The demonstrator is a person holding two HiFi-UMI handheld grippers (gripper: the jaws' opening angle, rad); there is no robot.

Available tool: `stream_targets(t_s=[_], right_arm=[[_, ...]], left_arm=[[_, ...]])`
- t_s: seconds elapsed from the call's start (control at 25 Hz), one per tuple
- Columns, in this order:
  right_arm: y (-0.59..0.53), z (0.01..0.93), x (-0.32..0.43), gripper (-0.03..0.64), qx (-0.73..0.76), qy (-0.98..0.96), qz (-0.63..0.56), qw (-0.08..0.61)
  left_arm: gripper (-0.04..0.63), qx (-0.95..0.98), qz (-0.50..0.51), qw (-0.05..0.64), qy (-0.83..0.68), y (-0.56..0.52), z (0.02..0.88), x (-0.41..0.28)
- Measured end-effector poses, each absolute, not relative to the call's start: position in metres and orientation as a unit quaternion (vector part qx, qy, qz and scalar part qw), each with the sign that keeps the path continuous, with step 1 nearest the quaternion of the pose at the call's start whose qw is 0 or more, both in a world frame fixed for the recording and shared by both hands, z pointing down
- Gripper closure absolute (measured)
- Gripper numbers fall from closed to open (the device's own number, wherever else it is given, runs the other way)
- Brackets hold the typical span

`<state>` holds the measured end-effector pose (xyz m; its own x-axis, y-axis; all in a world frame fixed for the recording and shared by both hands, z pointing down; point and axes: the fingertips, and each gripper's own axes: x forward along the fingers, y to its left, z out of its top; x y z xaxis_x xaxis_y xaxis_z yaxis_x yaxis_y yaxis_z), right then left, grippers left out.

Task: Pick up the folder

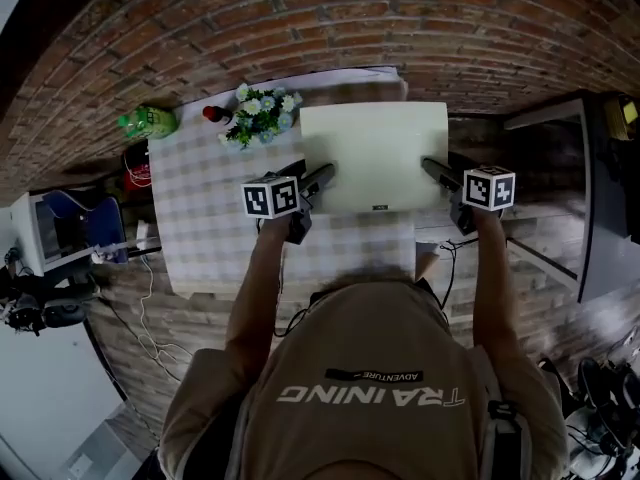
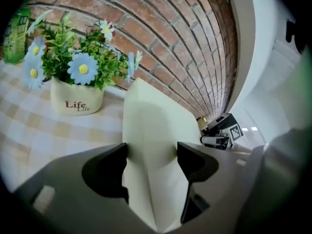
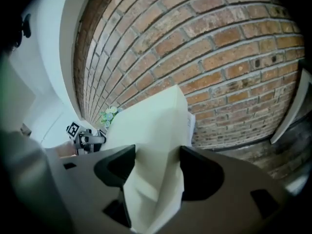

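The folder [image 1: 375, 158] is a cream, flat rectangle held by its two near corners over the right half of the checked table [image 1: 200, 228]. My left gripper [image 1: 322, 180] is shut on its left edge and my right gripper [image 1: 432, 171] on its right edge. In the left gripper view the folder [image 2: 146, 140] runs between the dark jaws of the left gripper [image 2: 152, 165] and bends there. The right gripper view has the folder [image 3: 156, 126] pinched and creased in the right gripper [image 3: 157, 172].
A white pot of blue and white flowers [image 1: 262, 113] [image 2: 73, 82] stands at the table's far edge beside the folder. A green bottle [image 1: 148, 121] and a small red object [image 1: 214, 114] sit left of it. A brick wall [image 3: 219, 48] lies behind.
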<state>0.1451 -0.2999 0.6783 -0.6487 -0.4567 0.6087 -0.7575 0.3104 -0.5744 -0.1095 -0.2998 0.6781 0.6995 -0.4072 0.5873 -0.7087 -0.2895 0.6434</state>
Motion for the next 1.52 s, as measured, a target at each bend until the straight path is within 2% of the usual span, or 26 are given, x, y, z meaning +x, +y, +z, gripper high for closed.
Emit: stream_targets(t_s=[0.12, 0.52, 1.04, 1.52], right_arm=[[-0.292, 0.664, 0.156, 0.351, 0.402, -0.8, 0.423, 0.141], [-0.301, 0.573, 0.153, 0.351, 0.415, -0.845, 0.33, 0.07], [-0.305, 0.464, 0.123, 0.351, 0.389, -0.895, 0.208, 0.064], [-0.32, 0.349, 0.106, 0.351, 0.39, -0.915, 0.098, 0.024]], left_arm=[[0.284, 0.796, 0.154, 0.474, -0.344, -0.297, 0.667, -0.101], [0.284, 0.847, 0.117, 0.371, -0.362, -0.313, 0.573, -0.101], [0.284, 0.863, 0.048, 0.294, -0.408, -0.294, 0.483, -0.135], [0.284, 0.894, -0.002, 0.169, -0.415, -0.313, 0.363, -0.152]])
